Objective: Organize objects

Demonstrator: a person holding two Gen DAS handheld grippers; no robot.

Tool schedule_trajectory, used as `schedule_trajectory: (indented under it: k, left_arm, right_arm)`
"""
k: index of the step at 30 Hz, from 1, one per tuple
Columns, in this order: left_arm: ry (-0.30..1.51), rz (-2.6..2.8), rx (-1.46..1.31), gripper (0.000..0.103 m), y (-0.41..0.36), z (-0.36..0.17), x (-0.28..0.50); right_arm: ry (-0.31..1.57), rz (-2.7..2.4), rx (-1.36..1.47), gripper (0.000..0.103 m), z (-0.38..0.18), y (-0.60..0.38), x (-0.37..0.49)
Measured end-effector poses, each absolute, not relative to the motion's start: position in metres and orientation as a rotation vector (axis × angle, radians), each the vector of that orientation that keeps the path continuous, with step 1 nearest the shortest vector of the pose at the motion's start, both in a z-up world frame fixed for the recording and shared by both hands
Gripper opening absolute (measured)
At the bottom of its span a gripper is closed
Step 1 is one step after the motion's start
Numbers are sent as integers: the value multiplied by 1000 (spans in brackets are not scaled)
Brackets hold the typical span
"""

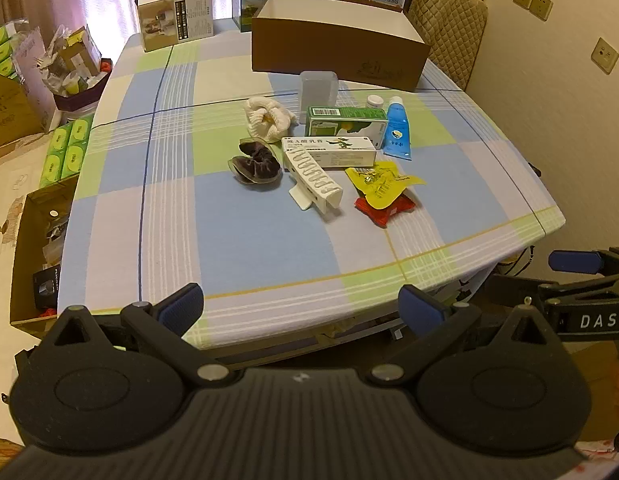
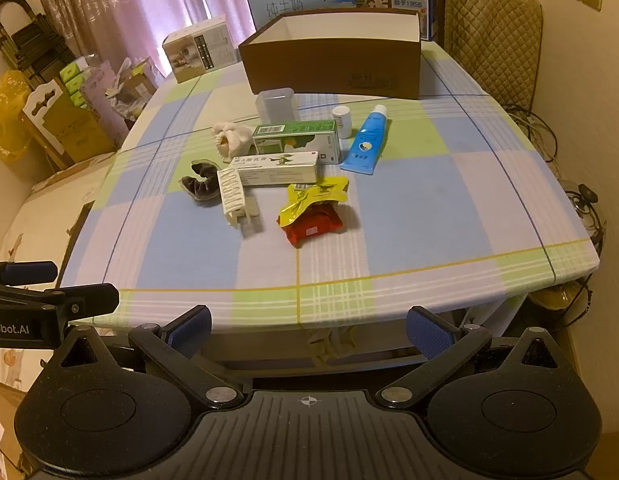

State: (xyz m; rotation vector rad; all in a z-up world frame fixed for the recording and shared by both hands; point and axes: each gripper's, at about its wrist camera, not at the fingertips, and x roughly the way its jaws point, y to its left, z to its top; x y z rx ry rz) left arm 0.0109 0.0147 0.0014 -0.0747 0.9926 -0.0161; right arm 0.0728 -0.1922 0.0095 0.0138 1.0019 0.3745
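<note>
Both hand-held grippers, left (image 1: 301, 308) and right (image 2: 308, 326), hang wide open and empty before the checked tabletop (image 2: 449, 200). There lie two medicine cartons (image 2: 295, 140), two scrunchies (image 1: 255, 164), one hair claw (image 2: 233, 196), one blue tube (image 2: 367, 140), near one open brown box (image 2: 333, 60); pink curtains behind.

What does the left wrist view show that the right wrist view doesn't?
Only the left wrist view shows the green tissue packs stacked on the floor left of the table. Only the right wrist view shows the tangle of cables by the wall on the right. Both show the open brown box at the far end of the checked tablecloth, the blue tube, the white hair claw and the red packet, with both grippers open and empty.
</note>
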Motion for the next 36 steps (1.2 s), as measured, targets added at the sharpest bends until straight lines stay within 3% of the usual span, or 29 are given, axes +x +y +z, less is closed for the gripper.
schedule_trajectory:
  k: [36]
  left_arm:
    - [977,-23,-55,102,9,6,3]
  right_arm:
    - [985,370,73,101,13,-194,62]
